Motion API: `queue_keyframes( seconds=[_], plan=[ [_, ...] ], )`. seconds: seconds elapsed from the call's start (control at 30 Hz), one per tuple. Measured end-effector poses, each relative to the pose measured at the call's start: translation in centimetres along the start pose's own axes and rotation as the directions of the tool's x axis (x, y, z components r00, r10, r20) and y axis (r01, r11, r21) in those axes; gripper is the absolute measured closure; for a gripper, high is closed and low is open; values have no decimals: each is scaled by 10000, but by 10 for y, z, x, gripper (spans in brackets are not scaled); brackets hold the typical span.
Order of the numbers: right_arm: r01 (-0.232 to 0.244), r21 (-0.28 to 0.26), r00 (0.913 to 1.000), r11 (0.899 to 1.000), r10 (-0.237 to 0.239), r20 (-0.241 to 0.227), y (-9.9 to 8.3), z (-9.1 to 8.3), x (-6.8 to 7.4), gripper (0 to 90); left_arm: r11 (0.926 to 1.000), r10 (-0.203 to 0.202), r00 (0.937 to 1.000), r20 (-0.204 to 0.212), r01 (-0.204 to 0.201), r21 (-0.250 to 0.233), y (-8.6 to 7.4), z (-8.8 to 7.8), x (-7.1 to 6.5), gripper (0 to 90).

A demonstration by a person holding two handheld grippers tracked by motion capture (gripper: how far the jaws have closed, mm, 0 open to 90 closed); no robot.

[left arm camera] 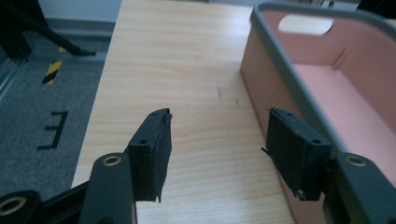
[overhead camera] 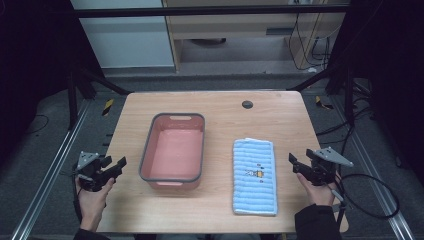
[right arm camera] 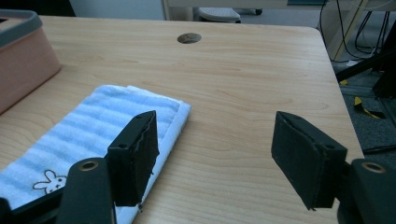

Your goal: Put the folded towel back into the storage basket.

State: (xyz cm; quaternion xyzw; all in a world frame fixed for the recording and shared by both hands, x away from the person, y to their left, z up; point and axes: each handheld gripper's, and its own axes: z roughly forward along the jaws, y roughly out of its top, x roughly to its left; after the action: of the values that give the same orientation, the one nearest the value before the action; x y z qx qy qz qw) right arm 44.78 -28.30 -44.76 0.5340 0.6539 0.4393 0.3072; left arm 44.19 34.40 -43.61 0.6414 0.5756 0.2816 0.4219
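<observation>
High view shows nothing started: my towel (overhead camera: 254, 176) lies folded on the counter (overhead camera: 220, 107) beside the empty bin (overhead camera: 173, 152); left gripper (overhead camera: 114, 165) and right gripper (overhead camera: 296, 162) both spread, holding nothing.

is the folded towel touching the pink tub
Apart. The high view shows a strip of bare wooden table between the blue striped towel and the pink tub.

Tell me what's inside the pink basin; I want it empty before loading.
The pink basin holds nothing: its bare pink floor shows. The tabletop beneath it is covered. The folded towel lies outside, beside it.
</observation>
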Motion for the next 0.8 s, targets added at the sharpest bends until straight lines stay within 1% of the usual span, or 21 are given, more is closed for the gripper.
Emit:
queue_keyframes(
  seconds=[0.07,0.13,0.17,0.27,0.37,0.43,0.53,0.6,0.73,0.8],
  plan=[
    [-70,-30,10000,10000,70,-9,2,-2,0,316,9999,134,9999,39,-134,-72,3,-3,-4,393],
    [-35,-78,10000,10000,35,11,4,-4,-1,316,9994,338,9994,-18,-339,-111,5,-5,-8,389],
    [-68,-79,10000,9999,68,0,5,-5,-1,316,9992,372,9993,5,-372,-160,7,-7,-10,388],
    [-34,-35,10000,10000,34,30,7,-8,-2,332,9985,402,9990,168,-396,-373,10,-11,-14,385],
    [-36,-39,10000,10000,35,-18,8,-9,-1,333,9979,382,9985,404,-361,-532,14,-15,-18,355],
    [-44,-36,10000,10000,43,-78,9,-9,-1,329,9976,407,9983,420,-382,-578,16,-18,-22,338],
    [35,65,9998,10000,-33,-197,11,-10,2,337,9964,582,9974,414,-554,-647,18,-21,-27,317],
    [203,109,9996,9997,-201,-211,13,-10,4,344,9956,656,9966,488,-621,-703,20,-22,-31,313],
    [224,92,9989,9997,-220,-412,16,-12,7,343,9950,733,9953,639,-687,-726,22,-24,-38,303],
    [286,61,9987,9996,-283,-435,17,-12,8,341,9948,771,9946,702,-719,-725,23,-24,-41,304]
  ],
)
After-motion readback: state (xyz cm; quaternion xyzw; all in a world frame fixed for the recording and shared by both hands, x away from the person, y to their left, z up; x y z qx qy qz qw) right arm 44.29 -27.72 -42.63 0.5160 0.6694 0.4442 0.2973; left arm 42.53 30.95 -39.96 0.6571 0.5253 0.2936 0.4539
